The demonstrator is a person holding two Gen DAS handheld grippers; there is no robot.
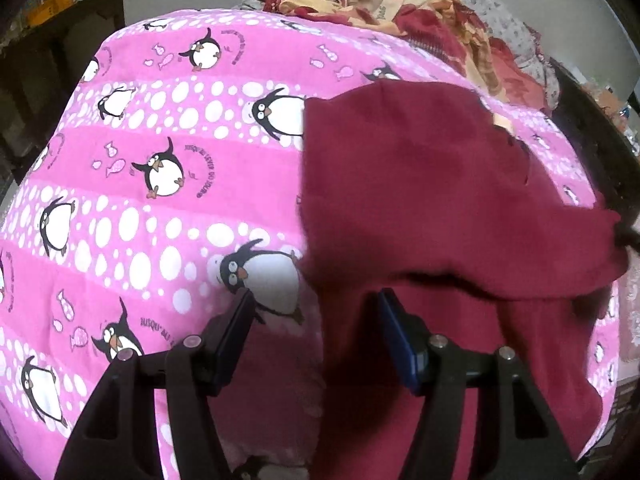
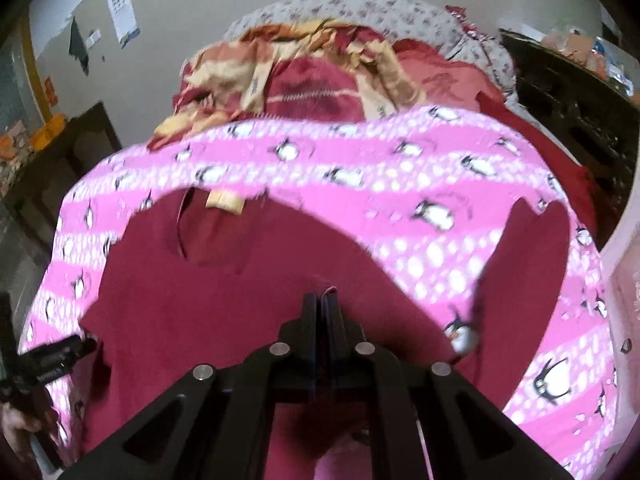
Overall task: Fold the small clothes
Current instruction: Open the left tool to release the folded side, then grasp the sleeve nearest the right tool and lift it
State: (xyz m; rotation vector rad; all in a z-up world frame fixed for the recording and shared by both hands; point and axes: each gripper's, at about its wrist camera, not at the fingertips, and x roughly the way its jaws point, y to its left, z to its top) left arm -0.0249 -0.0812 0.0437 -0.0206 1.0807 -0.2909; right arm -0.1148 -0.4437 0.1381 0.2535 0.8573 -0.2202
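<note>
1. Right gripper has its two black fingers pressed together, and a sliver of the maroon garment pokes up between the tips, so it is pinching the cloth.
2. Left gripper is spread wide, blue pads facing each other across a clear gap, nothing between them; its right finger sits over the garment's left edge, its left finger over bare quilt.
3. Under everything lies the pink penguin quilt, printed with white dots, fish and lettering.
4. In the left wrist view the maroon garment fills the right half of the quilt, an upper layer of it overhanging a lower layer close to the pads, with a dark shadowed fold line between them.
5. In the right wrist view the cloth runs from the gripper away to the far left, where a beige label marks the neck end; that looks like the long axis, though motion blur softens the outline.
6. A second maroon flap lies to the right, pink quilt showing between it and the main body.
7. Beyond the quilt's far edge a heap of red and cream bedding sits against a floral sheet.
8. Dark wooden furniture stands on the right, and the other black tool pokes in at the left edge.
</note>
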